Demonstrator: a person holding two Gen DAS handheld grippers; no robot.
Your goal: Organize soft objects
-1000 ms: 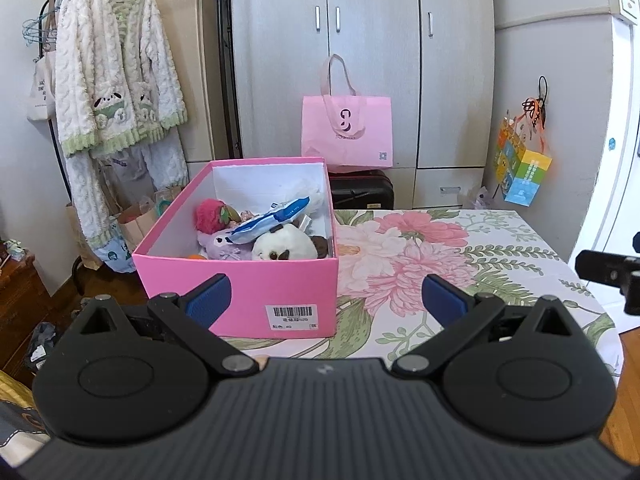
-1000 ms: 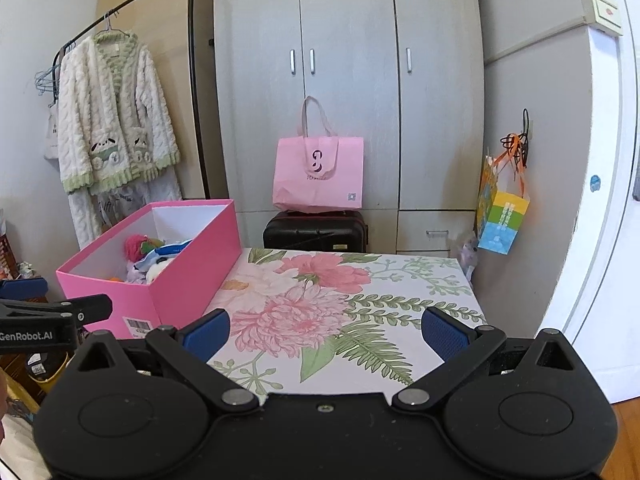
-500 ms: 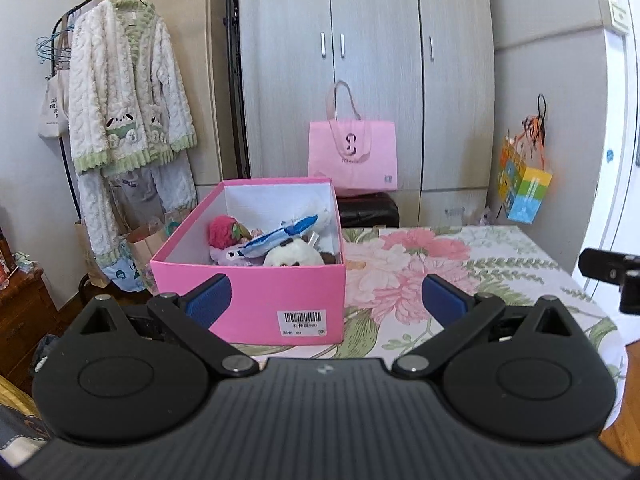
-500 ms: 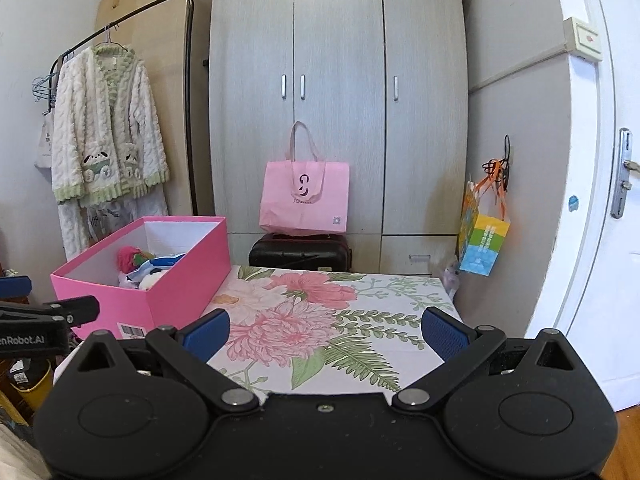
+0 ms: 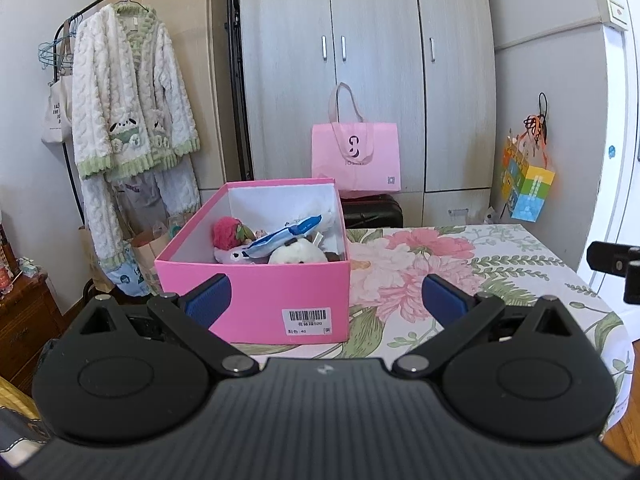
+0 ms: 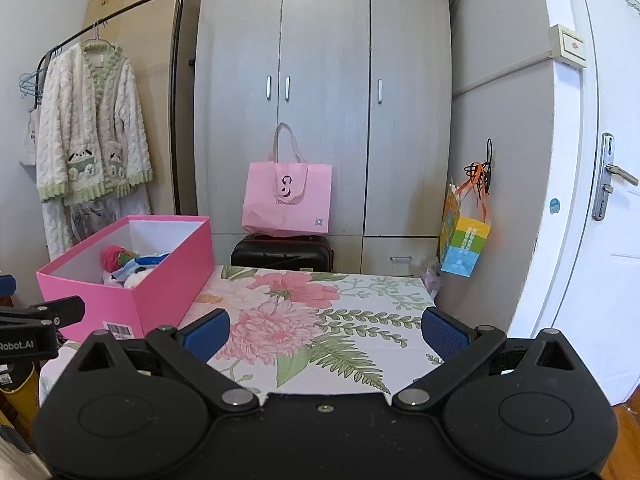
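A pink box [image 5: 256,304] stands on the left part of the floral table [image 5: 460,264] and holds several soft toys: a red plush [image 5: 226,233], a white panda plush [image 5: 296,254] and a blue-and-white one [image 5: 286,236]. My left gripper [image 5: 326,298] is open and empty, held back in front of the box's near wall. My right gripper [image 6: 325,330] is open and empty over the table's near edge, with the box [image 6: 160,284] to its left. The left gripper's side shows at the left edge of the right wrist view [image 6: 40,320].
A grey wardrobe [image 6: 324,112] stands behind the table with a pink tote bag [image 6: 288,200] on a black suitcase [image 6: 282,254]. A clothes rack with a fluffy white cardigan [image 5: 132,108] is at the left. A colourful gift bag [image 6: 464,240] hangs on the right wall beside a white door [image 6: 600,200].
Both grippers have drawn back from the table and risen; the box and table look smaller and lower in both views. Both stay open and empty.
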